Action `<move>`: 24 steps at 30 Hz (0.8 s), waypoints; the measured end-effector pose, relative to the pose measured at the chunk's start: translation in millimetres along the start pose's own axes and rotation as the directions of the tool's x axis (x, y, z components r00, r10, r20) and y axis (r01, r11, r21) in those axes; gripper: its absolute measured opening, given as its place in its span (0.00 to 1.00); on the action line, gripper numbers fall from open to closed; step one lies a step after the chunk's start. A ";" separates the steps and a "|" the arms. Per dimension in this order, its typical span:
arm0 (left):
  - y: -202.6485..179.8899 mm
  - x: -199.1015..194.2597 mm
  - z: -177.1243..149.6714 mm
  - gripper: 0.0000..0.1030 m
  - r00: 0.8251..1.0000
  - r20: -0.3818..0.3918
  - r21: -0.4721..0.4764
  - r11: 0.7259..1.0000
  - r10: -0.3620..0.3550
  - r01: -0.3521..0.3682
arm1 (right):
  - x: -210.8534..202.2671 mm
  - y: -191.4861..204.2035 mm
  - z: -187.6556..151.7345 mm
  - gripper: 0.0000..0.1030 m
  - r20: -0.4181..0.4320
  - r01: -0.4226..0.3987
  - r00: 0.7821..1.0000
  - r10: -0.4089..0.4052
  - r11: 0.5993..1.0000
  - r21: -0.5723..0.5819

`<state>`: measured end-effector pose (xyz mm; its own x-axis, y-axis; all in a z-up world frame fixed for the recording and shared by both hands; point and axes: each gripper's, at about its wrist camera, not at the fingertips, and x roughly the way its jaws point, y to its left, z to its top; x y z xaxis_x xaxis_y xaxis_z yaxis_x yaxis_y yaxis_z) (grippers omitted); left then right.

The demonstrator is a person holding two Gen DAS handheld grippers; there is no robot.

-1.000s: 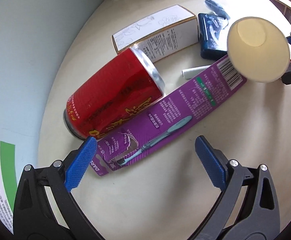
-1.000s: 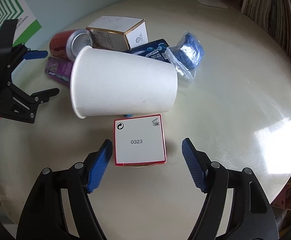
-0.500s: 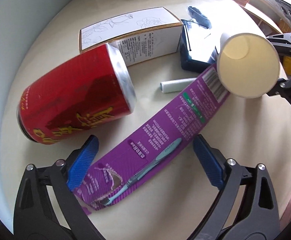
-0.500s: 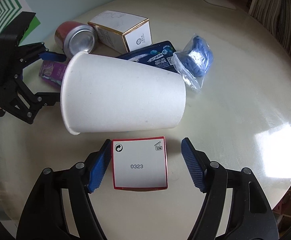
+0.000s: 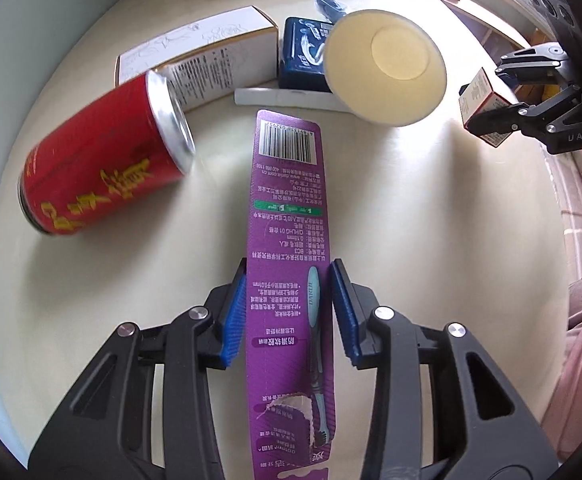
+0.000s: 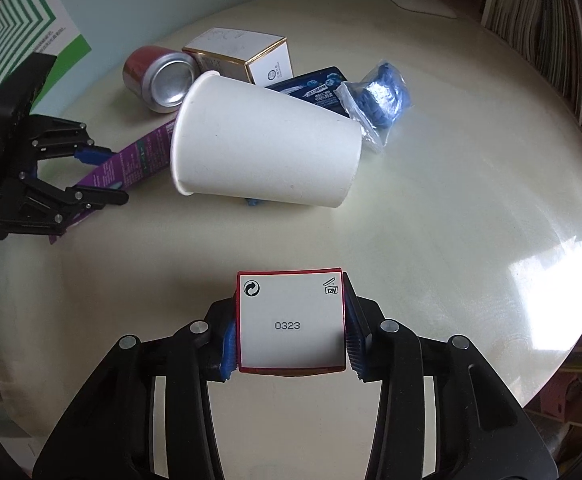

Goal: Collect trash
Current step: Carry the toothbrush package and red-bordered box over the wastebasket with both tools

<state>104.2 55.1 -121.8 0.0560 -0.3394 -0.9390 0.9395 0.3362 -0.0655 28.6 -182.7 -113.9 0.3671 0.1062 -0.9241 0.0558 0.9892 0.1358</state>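
Tabletop (image 6: pixel 451 208): trash scattered, paper cup (image 6: pixel 267 148) and red can (image 5: pixel 103 168) on sides.
Left gripper (image 5: pixel 289 312): fingers closing on purple card (image 5: pixel 289 248); thin card may buckle.
Right gripper (image 6: pixel 289 340): fingers closing on small box (image 6: pixel 289 326); may crush.

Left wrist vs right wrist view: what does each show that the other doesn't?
Left only: white tube, barcode end of the purple toothbrush card, paper cup interior.
Right only: clear bag of blue items, "0323" face of the red-edged box, green-striped poster.
Both: red can, white box, dark blue packet, both grippers closing, left gripper around the card, right gripper around the box.
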 end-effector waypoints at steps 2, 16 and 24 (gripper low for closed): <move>-6.1 -7.6 -7.0 0.35 1.000 0.005 -0.010 1.000 0.009 -0.009 | -6.1 -6.8 -4.9 0.41 0.010 -0.006 1.000 0.006 1.000 0.015; -36.4 -74.2 -15.5 0.36 0.995 0.071 -0.019 0.997 0.072 -0.071 | -54.5 -47.1 -56.8 0.41 0.087 -0.004 0.996 -0.004 0.995 0.096; -112.0 -67.9 51.8 0.36 0.989 0.122 0.045 0.995 0.080 -0.086 | -94.7 -96.9 -95.3 0.41 0.138 0.021 0.989 -0.047 0.983 0.184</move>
<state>12.6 -5.1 -33.2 0.1721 -0.4161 -0.8929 0.9453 0.3247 0.0309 -100.0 -279.0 -73.6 0.4883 0.0446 -0.8715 0.2331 0.9557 0.1795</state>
